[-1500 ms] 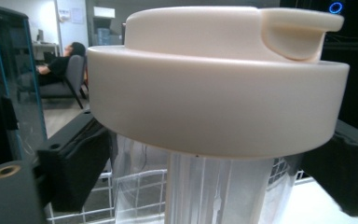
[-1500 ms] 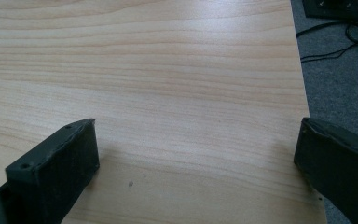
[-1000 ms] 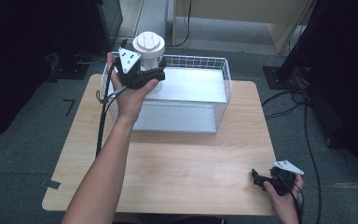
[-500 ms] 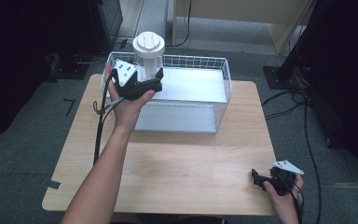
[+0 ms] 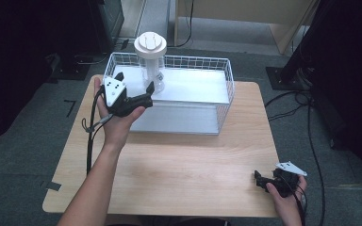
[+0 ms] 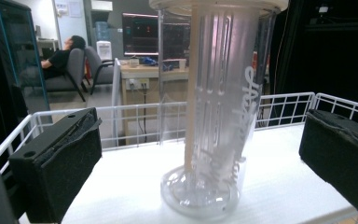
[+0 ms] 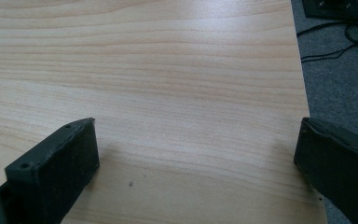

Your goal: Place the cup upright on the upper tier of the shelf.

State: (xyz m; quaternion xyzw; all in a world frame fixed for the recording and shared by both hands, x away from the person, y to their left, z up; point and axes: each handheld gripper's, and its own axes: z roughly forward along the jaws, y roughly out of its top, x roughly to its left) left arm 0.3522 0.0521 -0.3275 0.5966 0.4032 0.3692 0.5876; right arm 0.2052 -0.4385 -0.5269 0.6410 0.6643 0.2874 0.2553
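Observation:
A tall clear plastic container (image 5: 152,70) with a white lid (image 5: 150,44) stands upright at the back left of a white wire basket (image 5: 229,89). My left gripper (image 5: 135,81) hovers open at the basket's left front, just short of the container and apart from it. In the left gripper view the container (image 6: 212,140) stands on the basket's white floor (image 6: 121,196) ahead of my wide-apart jaws (image 6: 200,126). My right gripper (image 5: 260,180) rests open at the table's near right corner, over bare wood (image 7: 168,70), with nothing in it (image 7: 196,130).
The wooden table (image 5: 179,174) is bare in front of the basket. The table's right edge and grey floor with cables (image 7: 345,60) lie just beyond my right gripper. Dark equipment and stands surround the table.
My left gripper has drawn back from the container toward the near left and sunk lower. The container stays standing in the basket. The right gripper has not moved.

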